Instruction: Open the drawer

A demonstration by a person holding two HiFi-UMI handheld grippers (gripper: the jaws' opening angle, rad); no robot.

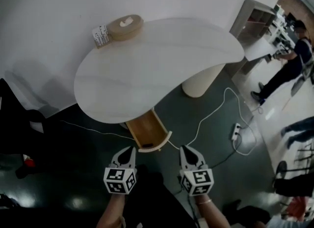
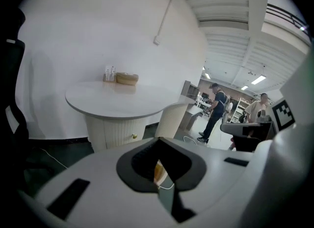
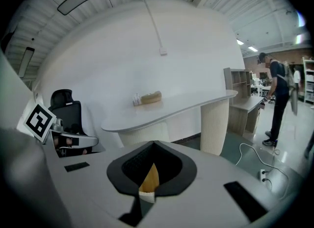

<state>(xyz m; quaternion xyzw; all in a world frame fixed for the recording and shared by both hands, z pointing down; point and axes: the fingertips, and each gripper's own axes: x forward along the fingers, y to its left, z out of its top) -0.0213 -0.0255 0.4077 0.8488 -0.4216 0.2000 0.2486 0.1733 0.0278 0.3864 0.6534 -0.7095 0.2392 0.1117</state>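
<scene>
White counter (image 1: 162,60) at frame centre, drawer (image 1: 146,130) below it stands out. Left gripper (image 1: 131,149) & right gripper (image 1: 182,148), bottom: jaws closed, empty. Risk: a bump may push the drawer back in.

Drawer (image 1: 147,133) rear was concealed beneath the tabletop (image 1: 157,65). Print on the small box (image 1: 101,36) could not be read: too small. Left forearm (image 1: 110,215) and right forearm (image 1: 214,215) were cut off by the lower edge.
</scene>
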